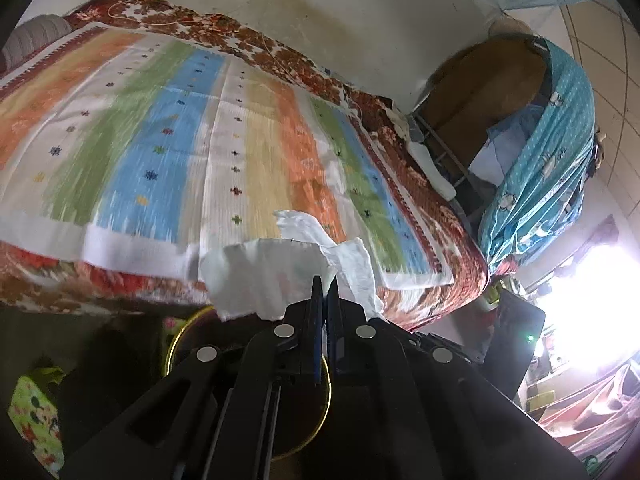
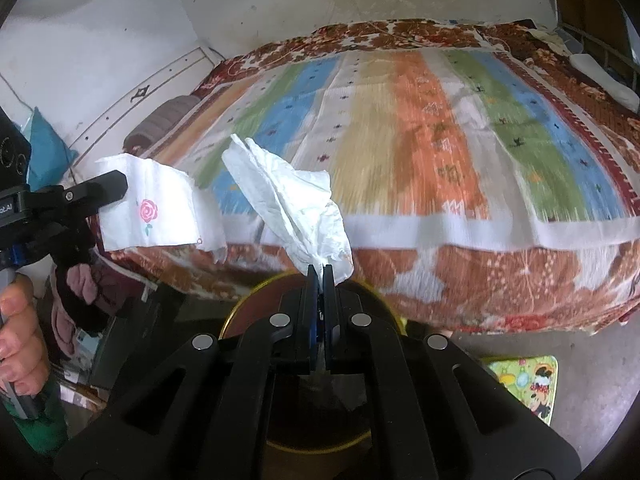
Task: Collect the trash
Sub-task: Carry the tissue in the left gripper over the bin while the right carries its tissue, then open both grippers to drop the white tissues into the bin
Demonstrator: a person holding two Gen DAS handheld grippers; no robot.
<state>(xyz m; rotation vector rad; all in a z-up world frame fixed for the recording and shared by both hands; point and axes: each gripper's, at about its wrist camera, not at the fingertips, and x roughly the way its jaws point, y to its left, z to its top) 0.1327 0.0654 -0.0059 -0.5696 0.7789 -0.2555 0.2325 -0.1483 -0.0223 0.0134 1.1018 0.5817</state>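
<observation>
Only from right wrist: rose-printed tissue (image 2: 150,210)

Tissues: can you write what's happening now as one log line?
left gripper: shut on rose tissue | right gripper: shut on plain tissue | bin: below

Striped mat (image 2: 400,128) on bed (image 2: 500,280), bin (image 2: 240,312) before.

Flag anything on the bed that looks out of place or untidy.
One crumpled white tissue lies loose on the striped blanket, on its orange and green stripes. The left gripper and right gripper each pinch a tissue, off the bed.
</observation>
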